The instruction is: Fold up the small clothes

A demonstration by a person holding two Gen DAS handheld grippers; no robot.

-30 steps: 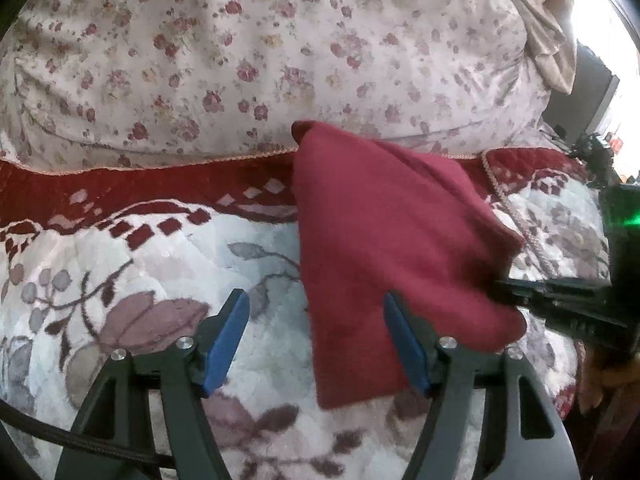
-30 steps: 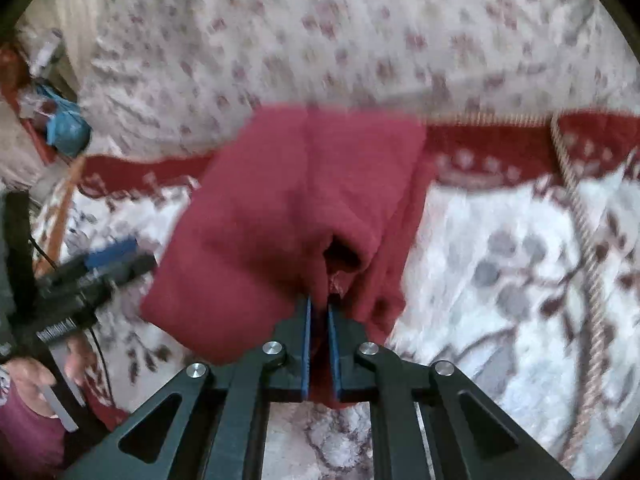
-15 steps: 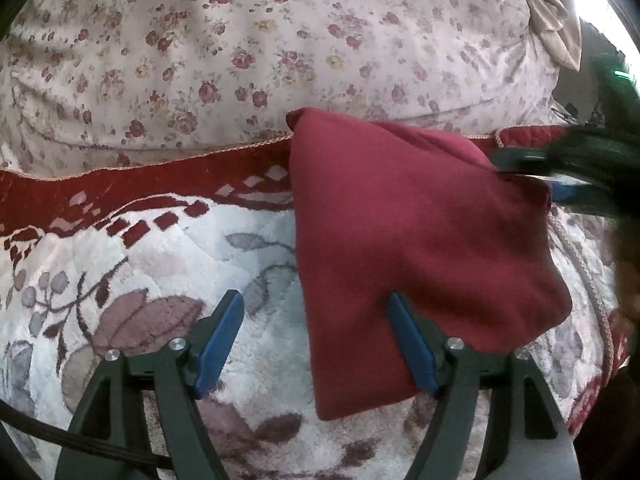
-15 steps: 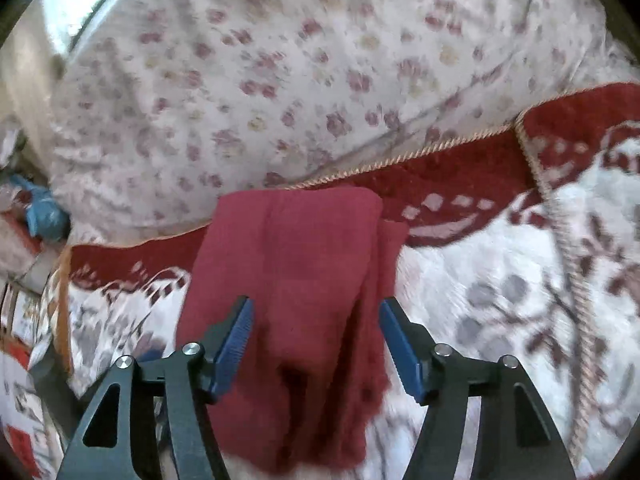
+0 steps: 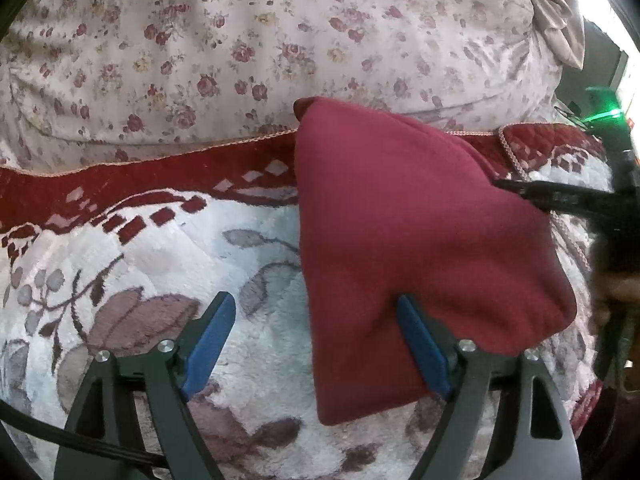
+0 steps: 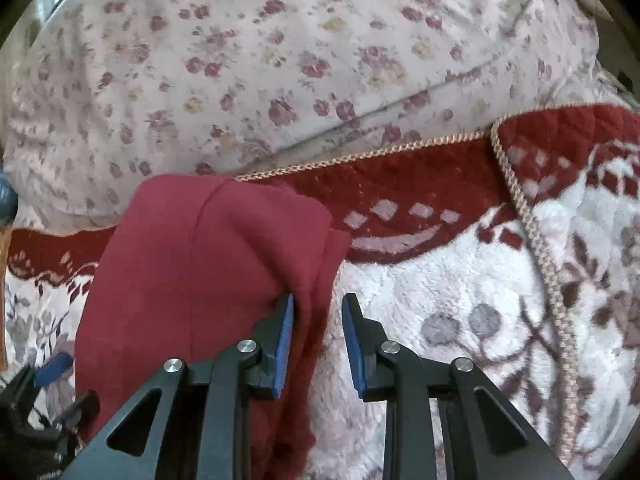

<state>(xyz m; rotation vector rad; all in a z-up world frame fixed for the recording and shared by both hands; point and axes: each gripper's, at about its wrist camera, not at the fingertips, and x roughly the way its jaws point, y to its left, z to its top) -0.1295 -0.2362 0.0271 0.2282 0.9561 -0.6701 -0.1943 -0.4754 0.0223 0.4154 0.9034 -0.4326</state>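
A dark red folded garment (image 5: 408, 248) lies on the plush blanket (image 5: 120, 272). My left gripper (image 5: 316, 340) hovers at the garment's near left edge with its jaws opening wide. Its right finger (image 5: 420, 348) rests over the cloth and its left finger over bare blanket. In the right wrist view the same garment (image 6: 200, 272) fills the left half. My right gripper (image 6: 318, 340) has its jaws closing around the garment's right-hand folded edge. The left pad touches the cloth, and a gap still shows beside the right pad. The right gripper's black finger (image 5: 560, 196) shows at the garment's right side.
A pale flowered pillow or quilt (image 5: 260, 48) bulges behind the blanket's dark red border (image 6: 420, 184), which has a twisted cord trim (image 6: 532, 232). A person's hand (image 5: 612, 280) holds the right tool. The left gripper (image 6: 52, 364) shows at the lower left of the right wrist view.
The right gripper let go of the garment's bunched edge, opened wide, shifted along the right edge and has narrowed again around the fold. The left jaws spread a little wider. The garment lies flatter.
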